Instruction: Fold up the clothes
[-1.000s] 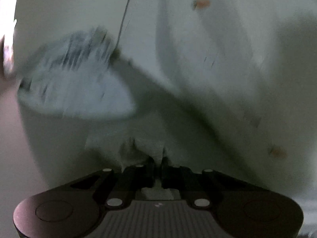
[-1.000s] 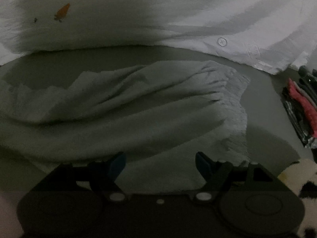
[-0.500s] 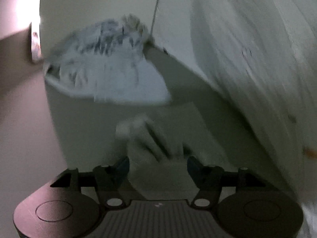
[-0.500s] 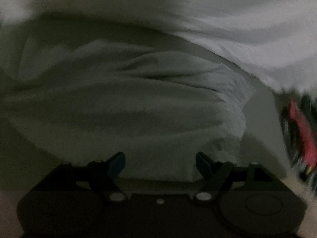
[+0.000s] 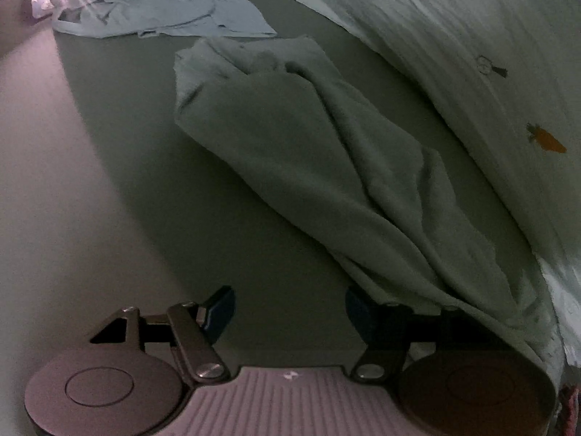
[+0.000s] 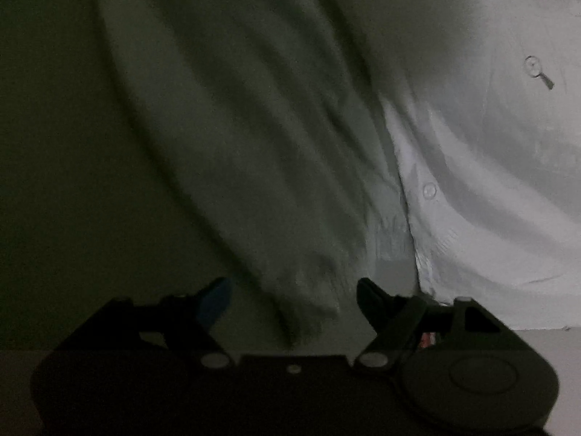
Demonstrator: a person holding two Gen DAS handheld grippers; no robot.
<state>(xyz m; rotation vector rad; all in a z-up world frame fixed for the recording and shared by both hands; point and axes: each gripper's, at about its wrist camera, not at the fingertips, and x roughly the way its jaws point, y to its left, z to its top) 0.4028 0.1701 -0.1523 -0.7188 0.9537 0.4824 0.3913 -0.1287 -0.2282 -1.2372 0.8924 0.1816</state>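
Note:
A pale, rumpled cloth [image 5: 319, 167] lies in a long bunched heap on the grey table [image 5: 152, 196], running from the far middle toward the near right. My left gripper [image 5: 288, 310] is open and empty, just left of the cloth's near end, which drapes over its right finger. In the right wrist view the same cloth [image 6: 254, 145] fills the middle, very dark. My right gripper [image 6: 292, 299] is open, with the cloth's near end lying between its fingers, not pinched.
A white shirt with buttons and small carrot prints [image 5: 508, 83] lies along the right, touching the cloth; it also shows in the right wrist view [image 6: 490, 167]. A light printed garment [image 5: 159, 3] lies at the far left by a bright glare.
My left gripper let go of the cloth, opened and pulled back to the left. The cloth now lies dropped on the table. My right gripper stayed open and moved closer over the cloth's end.

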